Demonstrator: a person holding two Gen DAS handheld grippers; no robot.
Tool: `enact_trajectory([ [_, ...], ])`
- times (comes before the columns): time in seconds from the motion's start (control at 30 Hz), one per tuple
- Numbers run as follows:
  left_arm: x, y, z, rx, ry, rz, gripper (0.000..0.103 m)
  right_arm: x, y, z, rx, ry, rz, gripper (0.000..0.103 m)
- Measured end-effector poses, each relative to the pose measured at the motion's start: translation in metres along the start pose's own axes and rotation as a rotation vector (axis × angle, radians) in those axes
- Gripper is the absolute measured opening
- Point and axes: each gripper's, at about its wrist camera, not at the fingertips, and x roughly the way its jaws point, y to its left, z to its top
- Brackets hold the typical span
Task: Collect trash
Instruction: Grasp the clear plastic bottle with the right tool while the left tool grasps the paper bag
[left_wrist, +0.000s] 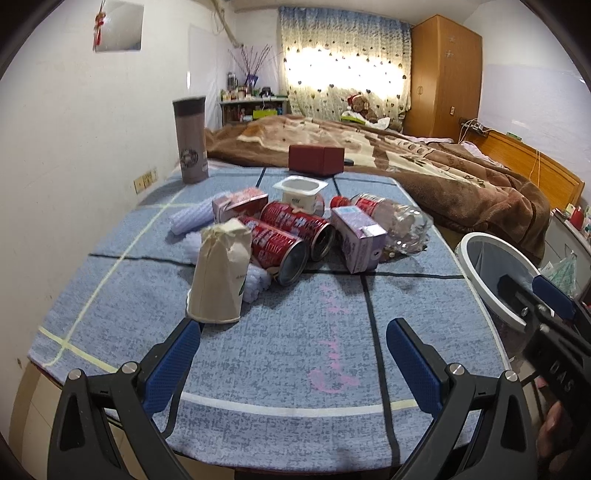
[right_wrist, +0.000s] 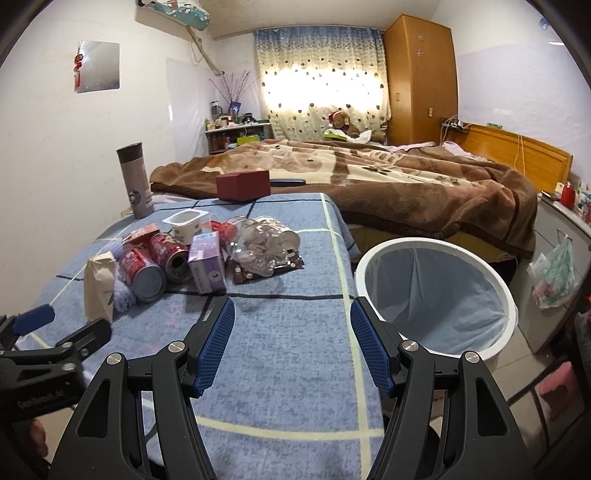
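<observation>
A heap of trash lies mid-table on the blue cloth: a crumpled paper cup, two red cans, a purple carton, a clear plastic bottle, a white yogurt cup and a red-and-white carton. My left gripper is open and empty, just short of the paper cup. My right gripper is open and empty over the table's right edge, beside the white bin. The heap also shows in the right wrist view, with the purple carton and bottle.
A brown tumbler and a dark red box stand at the table's far edge. A bed with a brown blanket lies behind. The bin has a grey liner and stands on the floor right of the table. A plastic bag hangs further right.
</observation>
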Motion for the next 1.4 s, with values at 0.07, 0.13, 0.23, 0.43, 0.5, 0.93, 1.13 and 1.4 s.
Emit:
enact_trajectory([
  [0.07,0.007,0.006,0.0,-0.01,0.022,-0.004,0.102,0.004,-0.003,0.002,0.004,0.001,0.016,0.067],
  [0.13,0.011,0.009,0.002,-0.008,0.032,-0.002,0.102,0.01,-0.008,0.006,0.009,-0.002,0.027,0.067],
  [0.23,0.018,0.016,0.004,-0.009,0.049,-0.001,0.102,0.019,-0.009,0.011,0.004,-0.005,0.041,0.067],
  [0.43,0.029,0.041,0.014,-0.098,0.065,-0.039,0.102,0.049,-0.005,0.03,-0.038,0.045,0.11,0.067],
  [0.5,0.032,0.047,0.017,-0.107,0.074,-0.02,0.102,0.057,-0.004,0.035,-0.051,0.056,0.113,0.067],
  [0.93,0.065,0.074,0.04,-0.141,0.107,0.028,0.097,0.105,0.013,0.069,-0.133,0.139,0.25,0.067],
  [1.13,0.079,0.08,0.04,-0.131,0.141,0.003,0.089,0.119,0.018,0.077,-0.165,0.136,0.285,0.067],
  [1.4,0.089,0.088,0.038,-0.127,0.185,-0.049,0.074,0.149,0.031,0.073,-0.203,0.234,0.348,0.067],
])
